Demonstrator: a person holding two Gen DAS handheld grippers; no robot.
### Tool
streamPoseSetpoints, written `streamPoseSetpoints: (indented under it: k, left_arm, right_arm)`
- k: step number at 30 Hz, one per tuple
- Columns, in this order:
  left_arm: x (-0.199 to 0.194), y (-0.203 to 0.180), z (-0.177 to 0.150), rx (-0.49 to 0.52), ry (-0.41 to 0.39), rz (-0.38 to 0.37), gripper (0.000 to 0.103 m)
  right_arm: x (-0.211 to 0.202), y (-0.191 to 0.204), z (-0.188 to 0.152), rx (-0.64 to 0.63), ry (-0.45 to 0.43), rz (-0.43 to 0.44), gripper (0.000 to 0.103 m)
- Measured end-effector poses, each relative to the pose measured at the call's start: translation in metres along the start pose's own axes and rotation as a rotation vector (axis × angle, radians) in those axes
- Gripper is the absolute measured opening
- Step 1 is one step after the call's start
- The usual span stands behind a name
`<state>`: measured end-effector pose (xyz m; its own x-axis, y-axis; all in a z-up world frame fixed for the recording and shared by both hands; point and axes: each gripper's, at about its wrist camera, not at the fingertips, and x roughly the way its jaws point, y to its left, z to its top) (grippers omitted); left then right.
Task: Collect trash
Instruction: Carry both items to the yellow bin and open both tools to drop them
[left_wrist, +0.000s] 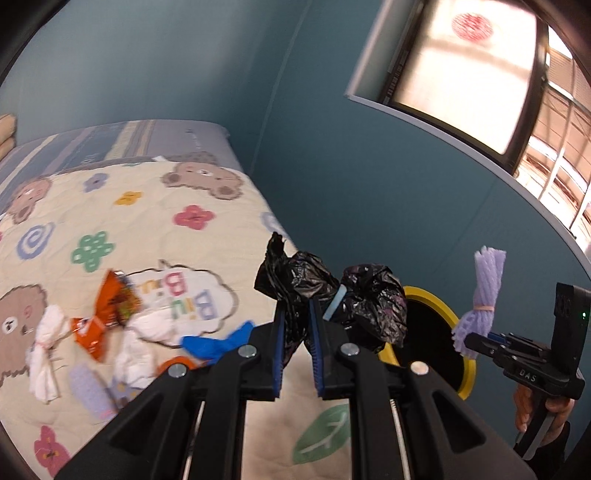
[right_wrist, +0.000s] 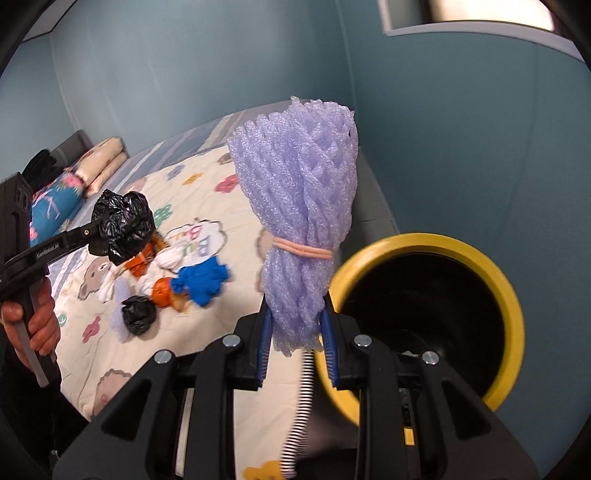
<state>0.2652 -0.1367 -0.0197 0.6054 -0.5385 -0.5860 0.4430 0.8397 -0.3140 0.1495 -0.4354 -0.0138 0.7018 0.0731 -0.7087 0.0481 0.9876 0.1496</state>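
Two wrist fisheyes looked down over the bed (left_wrist: 155, 221).
Both shared the yellow-rimmed bin (right_wrist: 509, 295), nearer on the right.

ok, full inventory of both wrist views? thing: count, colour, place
bin: 1, yellow rim, beside bed
quilt: 1, cream, cartoon print, on bed
black bag: 1, in left tongs
foam net: 1, purple, banded, in right tongs
small bag: 1, black, on quilt
blue scrap: 1, on quilt
orange wrapper: 1, on quilt
white tissues: several, on quilt
pillows: stacked, cream, head of bed
window: 1, bright, wall
left tongs: shut on black bag
right tongs: shut on foam net
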Motion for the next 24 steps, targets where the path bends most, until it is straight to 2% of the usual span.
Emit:
streamPoseSetpoints:
  k: [9,24]
  left_arm:
    - [0.055,-0.072,-0.003,0.075,0.071,-0.100,0.011]
    - [0.144,-0.143,-0.029,0.148,0.220,-0.155,0.011]
  right_arm:
    - [-0.004,-0.049,-0.006,0.073,-0.005,-0.075,0.024]
    - [0.025,-0.105,-0.029,0.176,0.052,-0.124,0.024]
